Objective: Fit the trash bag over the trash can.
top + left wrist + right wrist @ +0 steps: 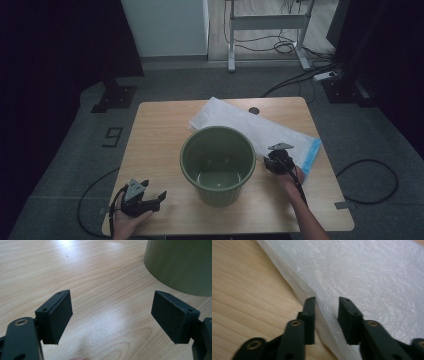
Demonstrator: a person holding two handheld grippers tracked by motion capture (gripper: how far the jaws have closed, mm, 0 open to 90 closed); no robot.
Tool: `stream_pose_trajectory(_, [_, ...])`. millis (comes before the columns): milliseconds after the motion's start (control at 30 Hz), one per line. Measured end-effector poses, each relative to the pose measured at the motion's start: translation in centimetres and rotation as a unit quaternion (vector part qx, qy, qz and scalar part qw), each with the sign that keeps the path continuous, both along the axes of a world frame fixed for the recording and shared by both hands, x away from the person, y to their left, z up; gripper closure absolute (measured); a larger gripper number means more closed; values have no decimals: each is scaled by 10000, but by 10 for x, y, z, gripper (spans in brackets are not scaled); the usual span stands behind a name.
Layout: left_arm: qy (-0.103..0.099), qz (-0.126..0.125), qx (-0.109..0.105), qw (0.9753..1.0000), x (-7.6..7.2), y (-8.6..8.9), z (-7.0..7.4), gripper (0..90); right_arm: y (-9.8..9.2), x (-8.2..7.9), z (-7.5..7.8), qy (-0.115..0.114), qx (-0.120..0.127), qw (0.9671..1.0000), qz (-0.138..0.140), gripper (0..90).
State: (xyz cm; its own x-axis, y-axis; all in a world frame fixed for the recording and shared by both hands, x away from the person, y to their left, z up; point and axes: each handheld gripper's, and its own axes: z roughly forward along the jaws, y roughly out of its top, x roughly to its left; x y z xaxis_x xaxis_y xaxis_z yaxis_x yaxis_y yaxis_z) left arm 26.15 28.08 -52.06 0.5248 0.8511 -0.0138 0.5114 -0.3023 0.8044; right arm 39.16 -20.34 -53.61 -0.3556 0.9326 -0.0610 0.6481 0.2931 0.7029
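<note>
A green plastic bin (217, 165) stands upright and empty at the middle of the wooden table (155, 130). A flat white plastic bag (250, 125) with a blue end (311, 155) lies behind and to the right of it. My right gripper (274, 161) is low at the bag's near edge. In the right gripper view its jaws (327, 300) stand a narrow gap apart, astride the edge of the bag (367, 272). My left gripper (156, 190) rests near the front left corner, wide open (111, 296) and holding nothing, with the bin's wall (180, 265) ahead to its right.
The table's front edge runs just below both hands. On the floor are cables, a power strip (325, 76) at the back right and a metal desk frame (267, 22) beyond the table. A small dark round disc (254, 110) sits near the table's far edge.
</note>
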Motion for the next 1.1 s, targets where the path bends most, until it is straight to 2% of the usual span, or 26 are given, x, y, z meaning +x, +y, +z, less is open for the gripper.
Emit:
stream_pose_trajectory(33, [21,22,-5,10000,1,0,-1,168,-9,-6,0,-70,91,9999,-52,856])
stream_pose_trajectory(67, [27,32,-1,10000,1,0,-2,168,-13,-10,1,-93,170,9998,-52,881])
stream_pose_trajectory(133, [38,31,3,10000,1,0,-2,168,-17,-16,1,-136,221,9997,-30,886])
stream_pose_trajectory(167, [42,24,28,10000,1,0,-2,168,-26,-29,3,-160,361,9992,-11,889])
stream_pose_trajectory(200, [42,24,28,10000,1,0,-2,168,-26,-29,3,-160,361,9992,-11,889])
stream_pose_trajectory(233, [46,16,36,10000,1,-1,-2,168,-35,-43,2,-193,393,9990,-21,890])
stream_pose_trajectory(267, [46,16,36,10000,1,-1,-2,168,-35,-43,2,-193,393,9990,-21,890])
stream_pose_trajectory(367, [61,11,61,10000,0,-2,-2,168,-49,-66,0,-220,499,9985,-45,890])
stream_pose_trajectory(433, [83,15,87,9999,-1,-4,-3,168,-61,-88,-2,-224,455,9987,-66,890])
stream_pose_trajectory(467, [83,15,87,9999,-1,-4,-3,168,-61,-88,-2,-224,455,9987,-66,890])
stream_pose_trajectory(500, [87,6,90,9999,-1,-5,-3,168,-69,-101,-4,-200,499,9984,-156,889])
stream_pose_trajectory(533, [87,6,90,9999,-1,-5,-3,168,-69,-101,-4,-200,499,9984,-156,889])
stream_pose_trajectory(567, [87,2,91,9999,-1,-5,-3,168,-76,-113,-8,-158,533,9983,-177,888])
stream_pose_trajectory(600, [88,-1,89,9999,-1,-5,-3,168,-76,-113,-8,-158,533,9983,-177,888])
stream_pose_trajectory(667, [96,4,96,9999,-1,-5,-3,167,-81,-123,-13,-147,504,9983,-246,881])
stream_pose_trajectory(700, [104,8,89,9999,0,-5,-4,168,-85,-130,-14,-159,606,9977,-277,847])
stream_pose_trajectory(733, [116,14,86,9999,0,-5,-4,168,-85,-130,-14,-159,606,9977,-277,847])
stream_pose_trajectory(767, [125,8,92,9999,0,-5,-4,168,-86,-134,-12,-183,635,9974,-274,703])
stream_pose_trajectory(800, [125,8,92,9999,0,-5,-4,168,-86,-134,-12,-183,635,9974,-274,703])
stream_pose_trajectory(833, [121,5,93,9999,-1,-5,-4,168,-81,-136,-7,-377,595,9971,-282,574])
stream_pose_trajectory(867, [121,5,93,9999,-1,-5,-4,168,-81,-136,-7,-377,595,9971,-282,574])
stream_pose_trajectory(900, [110,4,88,9999,-1,-6,-4,168,-69,-133,-1,-571,615,9963,-186,466])
stream_pose_trajectory(933, [110,4,88,9999,-1,-6,-4,167,-69,-133,-1,-571,615,9963,-186,466])
stream_pose_trajectory(1000, [113,-5,99,9999,-1,-6,-4,168,-58,-126,3,-629,600,9962,-39,398])
stream_pose_trajectory(1033, [117,-10,102,9999,-1,-6,-4,167,-43,-116,7,-715,556,9958,148,362])
stream_pose_trajectory(1100, [116,-4,99,9999,0,-5,-4,167,-28,-103,9,-681,562,9955,351,330])
